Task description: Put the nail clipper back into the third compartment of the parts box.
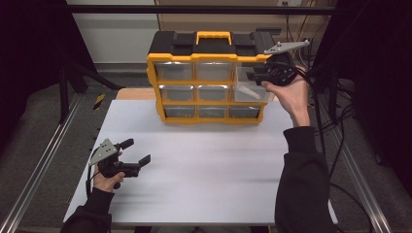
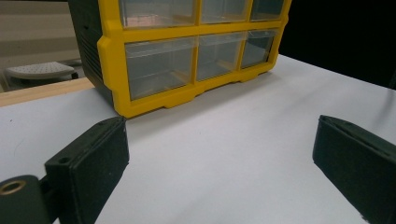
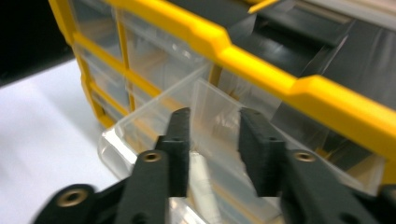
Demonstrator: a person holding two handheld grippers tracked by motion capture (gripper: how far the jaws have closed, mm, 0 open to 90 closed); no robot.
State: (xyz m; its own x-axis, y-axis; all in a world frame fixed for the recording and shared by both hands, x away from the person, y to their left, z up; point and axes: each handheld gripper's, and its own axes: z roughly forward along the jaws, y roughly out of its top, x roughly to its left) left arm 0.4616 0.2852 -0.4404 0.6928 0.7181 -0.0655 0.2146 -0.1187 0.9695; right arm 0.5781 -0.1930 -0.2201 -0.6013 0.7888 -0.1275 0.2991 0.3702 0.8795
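A yellow and black drawer organizer (image 1: 210, 44) with clear drawers stands at the table's far side. Its top right drawer (image 1: 247, 91) is pulled partly out. My right gripper (image 1: 253, 75) hovers at that drawer's front. In the right gripper view its jaws (image 3: 215, 116) stand a little apart over the clear drawer (image 3: 149, 123), whose front wall runs between them, and the pads are not pressing on it. My left gripper (image 1: 137, 151) rests low over the near left of the table, open with nothing between its fingers. The left gripper view (image 2: 219, 128) faces the organizer (image 2: 112, 65).
The white table (image 1: 209, 170) stretches wide between the organizer and the front edge. Metal rails run along both sides of the table. Cables (image 1: 335, 111) hang at the right beside my right forearm. A wooden strip (image 1: 133, 93) shows behind the table at the left.
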